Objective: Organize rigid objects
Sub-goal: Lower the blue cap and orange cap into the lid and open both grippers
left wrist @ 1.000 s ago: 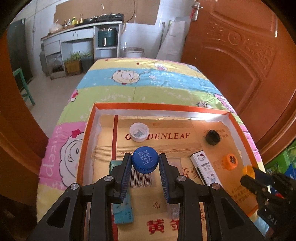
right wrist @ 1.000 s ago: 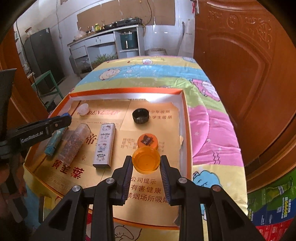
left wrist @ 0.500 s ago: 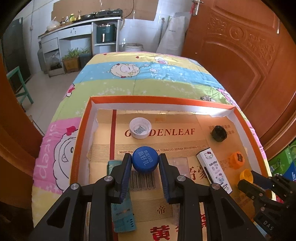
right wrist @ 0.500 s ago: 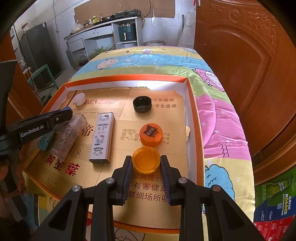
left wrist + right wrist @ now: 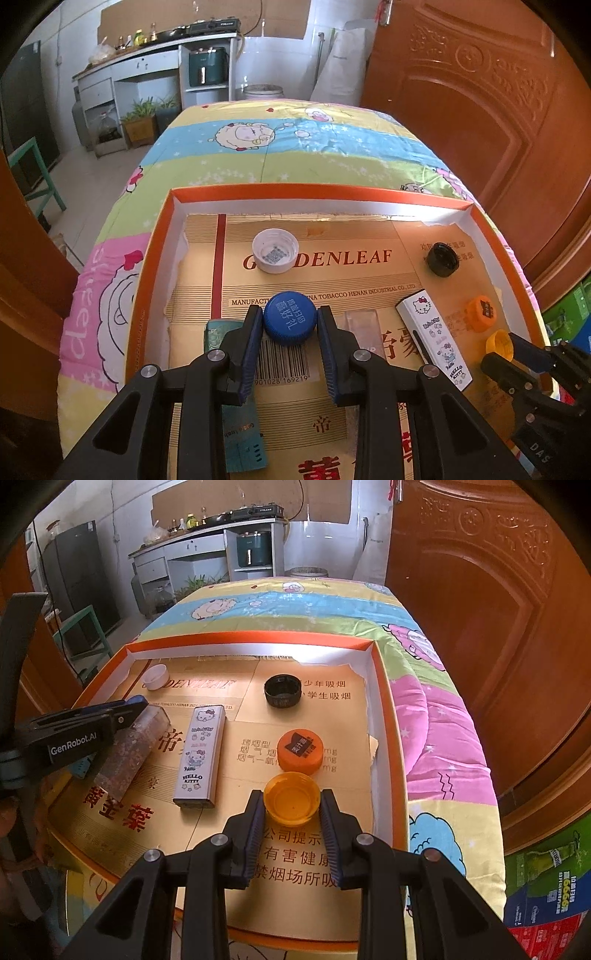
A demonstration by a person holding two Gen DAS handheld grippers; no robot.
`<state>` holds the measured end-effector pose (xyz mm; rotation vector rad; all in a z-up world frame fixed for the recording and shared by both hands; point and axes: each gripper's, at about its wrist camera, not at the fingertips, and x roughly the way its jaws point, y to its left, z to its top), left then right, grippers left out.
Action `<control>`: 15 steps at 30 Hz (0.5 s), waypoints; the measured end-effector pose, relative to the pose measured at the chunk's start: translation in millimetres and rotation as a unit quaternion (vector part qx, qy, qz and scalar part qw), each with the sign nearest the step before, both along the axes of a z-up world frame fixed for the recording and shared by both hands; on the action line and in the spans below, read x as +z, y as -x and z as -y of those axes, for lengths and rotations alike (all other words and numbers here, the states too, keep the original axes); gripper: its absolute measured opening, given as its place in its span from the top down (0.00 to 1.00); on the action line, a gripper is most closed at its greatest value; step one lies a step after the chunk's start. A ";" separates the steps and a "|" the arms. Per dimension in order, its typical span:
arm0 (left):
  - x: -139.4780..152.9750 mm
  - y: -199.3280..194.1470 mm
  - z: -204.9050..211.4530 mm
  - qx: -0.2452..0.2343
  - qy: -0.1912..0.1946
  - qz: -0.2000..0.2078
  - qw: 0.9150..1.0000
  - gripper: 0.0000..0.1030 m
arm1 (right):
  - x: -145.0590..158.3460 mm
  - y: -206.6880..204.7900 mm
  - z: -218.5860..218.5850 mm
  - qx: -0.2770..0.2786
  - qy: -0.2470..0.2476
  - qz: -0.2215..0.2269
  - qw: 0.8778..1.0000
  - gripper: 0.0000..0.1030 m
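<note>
Left hand-held gripper (image 5: pixel 290 325) grasps a blue cap (image 5: pixel 290 322) over the orange tray (image 5: pixel 155 258), its pads pressing both sides. White cap (image 5: pixel 275 250) lies at 11 o'clock from it. Right hand-held gripper (image 5: pixel 291 805) grasps an amber cap (image 5: pixel 291 798), open side up; orange cap (image 5: pixel 300 752) sits just beyond at 12 o'clock.

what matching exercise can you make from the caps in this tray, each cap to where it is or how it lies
Things:
1. blue cap
2. yellow cap
3. white cap
4. orange cap

States:
A. lying open side up near the tray's far left corner
B. between the left gripper's pads, printed top up
C. lying closed side up, just beyond the yellow one
D. between the right gripper's pads, open side up

Pairs: 1-B, 2-D, 3-A, 4-C
</note>
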<state>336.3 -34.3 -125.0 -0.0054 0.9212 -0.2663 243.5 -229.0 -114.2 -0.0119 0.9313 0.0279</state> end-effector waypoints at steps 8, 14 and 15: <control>2.2 1.3 -7.4 0.003 0.029 -0.003 1.000 0.64 | 2.6 4.9 3.5 -0.006 -0.009 0.014 1.000 0.65; 12.5 7.0 -8.4 0.005 0.040 0.020 0.999 0.57 | 8.6 7.8 7.8 -0.010 -0.017 0.033 0.999 0.58; 14.3 7.5 -8.7 0.006 0.042 0.022 0.999 0.56 | 9.0 8.1 8.5 -0.011 -0.019 0.035 0.999 0.58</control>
